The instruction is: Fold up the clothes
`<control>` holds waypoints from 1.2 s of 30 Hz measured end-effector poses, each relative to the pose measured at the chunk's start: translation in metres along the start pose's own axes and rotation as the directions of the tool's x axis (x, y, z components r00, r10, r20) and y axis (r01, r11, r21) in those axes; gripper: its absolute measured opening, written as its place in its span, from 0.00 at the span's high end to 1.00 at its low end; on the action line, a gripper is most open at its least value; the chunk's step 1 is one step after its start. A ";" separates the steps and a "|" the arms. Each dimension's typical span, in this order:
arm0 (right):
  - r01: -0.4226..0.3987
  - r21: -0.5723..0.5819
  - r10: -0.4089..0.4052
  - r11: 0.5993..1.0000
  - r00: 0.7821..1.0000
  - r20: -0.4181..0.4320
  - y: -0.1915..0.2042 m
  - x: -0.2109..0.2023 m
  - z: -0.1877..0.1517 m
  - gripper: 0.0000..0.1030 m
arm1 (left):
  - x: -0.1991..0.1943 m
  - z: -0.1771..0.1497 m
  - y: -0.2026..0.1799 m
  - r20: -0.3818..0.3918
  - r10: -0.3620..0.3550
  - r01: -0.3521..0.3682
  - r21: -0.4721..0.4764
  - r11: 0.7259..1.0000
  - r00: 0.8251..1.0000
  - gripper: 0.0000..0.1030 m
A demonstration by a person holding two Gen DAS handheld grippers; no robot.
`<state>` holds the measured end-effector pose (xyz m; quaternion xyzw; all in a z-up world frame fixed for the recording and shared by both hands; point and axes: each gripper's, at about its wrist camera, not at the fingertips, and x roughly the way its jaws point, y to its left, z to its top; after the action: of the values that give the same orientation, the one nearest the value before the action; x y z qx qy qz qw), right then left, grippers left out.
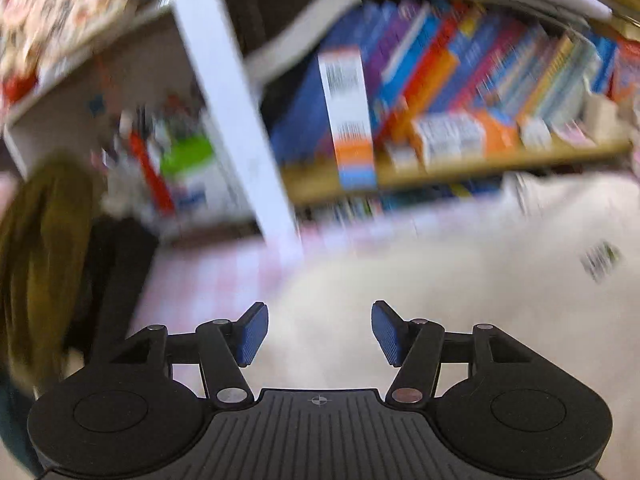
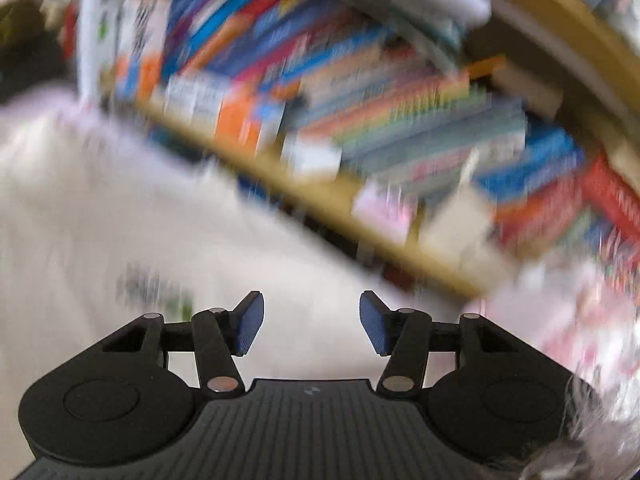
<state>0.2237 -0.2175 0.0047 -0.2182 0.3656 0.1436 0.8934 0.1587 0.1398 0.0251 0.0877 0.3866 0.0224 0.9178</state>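
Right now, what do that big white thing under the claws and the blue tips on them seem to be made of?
The white garment looks like soft matte cloth, likely cotton, though blur hides its weave. The blue pads on the left claw look like ribbed rubber or plastic with fine ridges; those on the right claw look the same.

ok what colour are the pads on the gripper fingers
Blue, with a fine ribbed texture, on black arms. The left gripper's pads show it best, in the left wrist view.

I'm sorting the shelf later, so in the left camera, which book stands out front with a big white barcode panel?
The tall blue book, leaning at the row's left end beside the white post; its white barcode panel sits above an orange band.
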 end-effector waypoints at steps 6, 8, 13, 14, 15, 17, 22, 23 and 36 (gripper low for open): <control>-0.055 0.235 0.081 0.970 0.991 -0.102 0.001 -0.038 -0.086 0.51 | -0.049 -0.091 -0.002 -0.103 -0.021 0.006 -0.145 0.989 0.994 0.44; -0.056 0.307 0.095 0.950 0.989 -0.114 0.001 -0.055 -0.110 0.51 | -0.056 -0.110 0.003 -0.132 -0.062 0.025 -0.263 0.964 0.989 0.45; -0.075 0.479 0.154 0.875 0.979 -0.130 0.004 -0.090 -0.148 0.57 | -0.058 -0.135 0.016 -0.151 -0.107 0.024 -0.468 0.883 0.983 0.49; -0.077 0.496 0.161 0.865 0.979 -0.128 0.006 -0.094 -0.153 0.58 | -0.057 -0.138 0.017 -0.149 -0.105 0.018 -0.493 0.870 0.983 0.50; -0.074 0.502 0.160 0.862 0.978 -0.130 0.009 -0.098 -0.156 0.58 | -0.057 -0.138 0.017 -0.145 -0.104 0.017 -0.504 0.863 0.984 0.54; -0.059 0.504 0.151 0.862 0.978 -0.144 0.013 -0.103 -0.164 0.59 | -0.053 -0.136 0.018 -0.141 -0.124 0.034 -0.516 0.856 0.982 0.60; -0.037 0.510 0.149 0.859 0.973 -0.179 0.022 -0.106 -0.177 0.73 | -0.041 -0.132 0.020 -0.124 -0.190 0.093 -0.544 0.834 0.974 0.98; -0.040 0.508 0.149 0.861 0.973 -0.176 0.024 -0.108 -0.178 0.77 | -0.038 -0.131 0.022 -0.117 -0.191 0.099 -0.541 0.835 0.975 0.98; -0.142 0.510 0.231 0.848 0.966 -0.117 0.069 -0.098 -0.150 0.97 | 0.022 -0.078 0.058 -0.153 -0.030 -0.034 -0.397 0.917 0.988 0.98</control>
<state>0.0390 -0.2417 -0.0404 0.0443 0.4861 0.1113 0.8657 0.1199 0.2109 -0.0332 -0.1024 0.4446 0.1081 0.8833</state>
